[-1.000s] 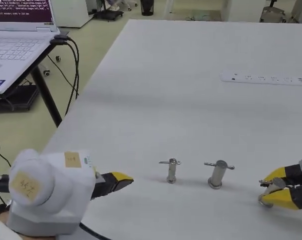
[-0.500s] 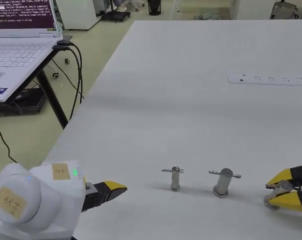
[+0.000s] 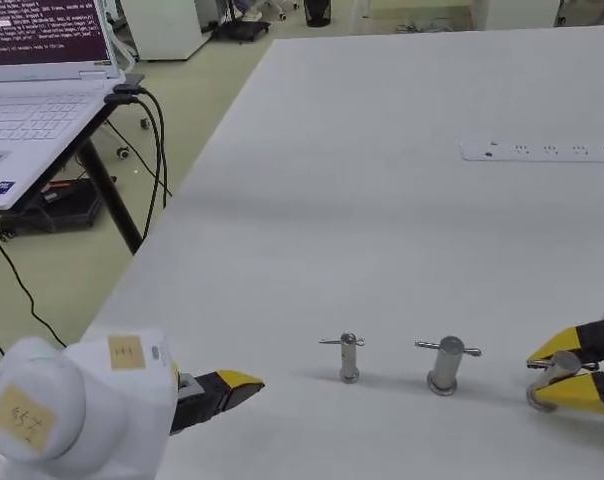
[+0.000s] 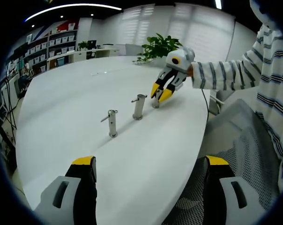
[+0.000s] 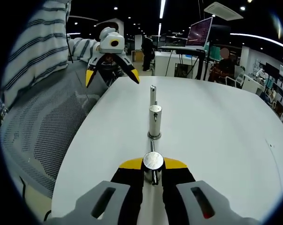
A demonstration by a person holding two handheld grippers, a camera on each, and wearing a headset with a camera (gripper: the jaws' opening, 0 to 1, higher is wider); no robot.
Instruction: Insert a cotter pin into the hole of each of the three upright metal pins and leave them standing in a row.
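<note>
third metal pin [image 5: 152, 161] upright at the row's right end, head pinched between the right gripper's [image 3: 535, 380] jaws | middle metal pin [image 3: 445, 368] and left metal pin [image 3: 349, 360] upright beside it on the white table [image 3: 382, 200], each with a cotter pin [image 3: 431, 346] through its top | left gripper [image 4: 149, 161] well apart to the left, jaws spread wide

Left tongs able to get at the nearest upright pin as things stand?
Likely yes: left tongs are open, and only table surface lies between them and that pin.

Laptop [image 3: 37, 90] open at left — power strip [image 3: 542, 150] on table [image 3: 332, 150].
</note>
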